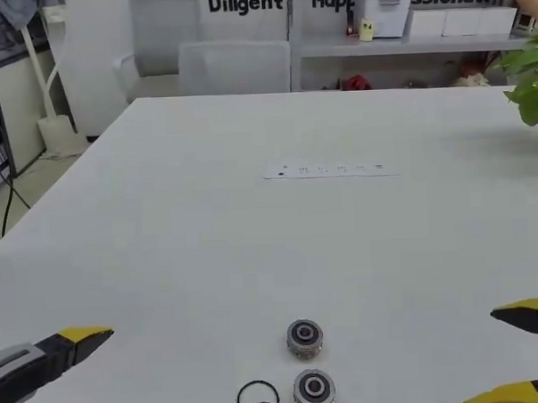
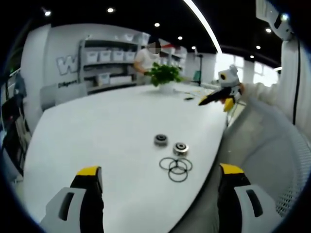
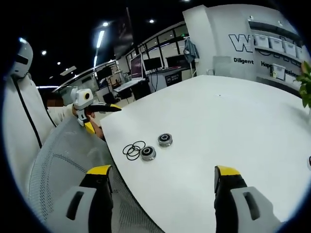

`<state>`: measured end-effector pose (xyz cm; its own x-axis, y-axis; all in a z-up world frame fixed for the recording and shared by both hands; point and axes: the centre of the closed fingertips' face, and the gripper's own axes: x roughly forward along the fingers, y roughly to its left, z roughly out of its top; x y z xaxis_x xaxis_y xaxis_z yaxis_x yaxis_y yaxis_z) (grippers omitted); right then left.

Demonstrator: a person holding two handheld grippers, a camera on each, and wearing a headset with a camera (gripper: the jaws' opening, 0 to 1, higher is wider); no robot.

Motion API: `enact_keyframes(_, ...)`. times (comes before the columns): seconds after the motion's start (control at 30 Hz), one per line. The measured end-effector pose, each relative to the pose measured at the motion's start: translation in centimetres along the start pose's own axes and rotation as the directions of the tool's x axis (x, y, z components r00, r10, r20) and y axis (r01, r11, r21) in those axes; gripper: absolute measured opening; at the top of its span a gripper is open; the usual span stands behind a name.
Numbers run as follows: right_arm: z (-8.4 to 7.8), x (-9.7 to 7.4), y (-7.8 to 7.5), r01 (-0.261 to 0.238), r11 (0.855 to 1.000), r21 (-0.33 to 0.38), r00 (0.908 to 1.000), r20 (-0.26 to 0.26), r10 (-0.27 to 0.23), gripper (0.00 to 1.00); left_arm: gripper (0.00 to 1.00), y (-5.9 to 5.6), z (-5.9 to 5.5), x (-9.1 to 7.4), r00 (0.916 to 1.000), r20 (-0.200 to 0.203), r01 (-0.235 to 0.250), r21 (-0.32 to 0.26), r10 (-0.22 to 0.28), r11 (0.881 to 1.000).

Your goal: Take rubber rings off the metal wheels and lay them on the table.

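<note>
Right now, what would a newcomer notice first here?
Two metal wheels sit near the front edge of the white table, with loose black rings lying just left of the nearer one. The left gripper and right gripper flank them, both open and holding nothing.

The table (image 1: 252,220) is white, the rubber rings (image 1: 258,398) black, the metal wheels (image 1: 304,337) silvery, seemingly dark-banded; left gripper (image 2: 160,169) and right gripper (image 3: 160,168) show black jaws tipped yellow; the plant (image 1: 530,83) is green

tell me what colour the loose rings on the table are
Black. The rings lie beside a metal wheel; clearest in the left gripper view.
</note>
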<state>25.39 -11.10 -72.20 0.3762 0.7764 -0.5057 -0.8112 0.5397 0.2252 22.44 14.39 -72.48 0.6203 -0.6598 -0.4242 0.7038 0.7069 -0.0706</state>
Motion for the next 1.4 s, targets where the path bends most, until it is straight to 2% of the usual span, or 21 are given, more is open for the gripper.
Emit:
enact_keyframes(0.17,-3.2,0.1,0.1,-0.004,0.998,0.068,0.999,-0.045,0.007,0.85,1.0,0.2,-0.5,0.1,1.0,-0.006,-0.006,-0.015,0.006,1.0)
enact_keyframes(0.23,-4.0,0.1,0.1,0.002,0.997,0.082,0.9984,-0.057,0.003,0.84,1.0,0.3,-0.7,0.1,0.9999,-0.01,-0.008,-0.018,0.008,1.0)
enact_keyframes(0.4,-5.7,0.0,-0.2,0.026,0.994,0.107,0.9962,-0.086,-0.017,0.84,1.0,1.1,-2.1,0.1,0.9993,-0.033,-0.018,-0.032,0.017,0.999)
enact_keyframes(0.63,-6.5,-0.2,-0.2,0.039,0.992,0.118,0.9945,-0.101,-0.027,0.83,1.0,0.8,-3.1,0.2,0.9985,-0.051,-0.02,-0.053,0.017,0.998)
enact_keyframes(0.77,-6.9,-0.3,-0.2,0.044,0.992,0.122,0.9932,-0.112,-0.03,0.83,1.0,0.8,-3.1,0.2,0.9987,-0.043,-0.029,-0.077,0.026,0.997)
enact_keyframes(1.1,-7.4,-0.4,0.1,0.048,0.991,0.125,0.9903,-0.135,-0.031,0.83,1.0,0.5,-3.4,0.0,0.9983,-0.051,-0.032,-0.108,0.027,0.994)
enact_keyframes(1.27,-7.2,-0.4,0.1,0.05,0.99,0.132,0.9923,-0.119,-0.034,0.82,1.0,0.4,-3.6,-0.1,0.9979,-0.057,-0.04,-0.122,0.033,0.992)
enact_keyframes(1.4,-7.1,-0.5,0.2,0.051,0.987,0.152,0.9944,-0.1,-0.036,0.81,0.99,-0.2,-4.0,0.4,0.9958,-0.089,-0.034,-0.127,0.022,0.991)
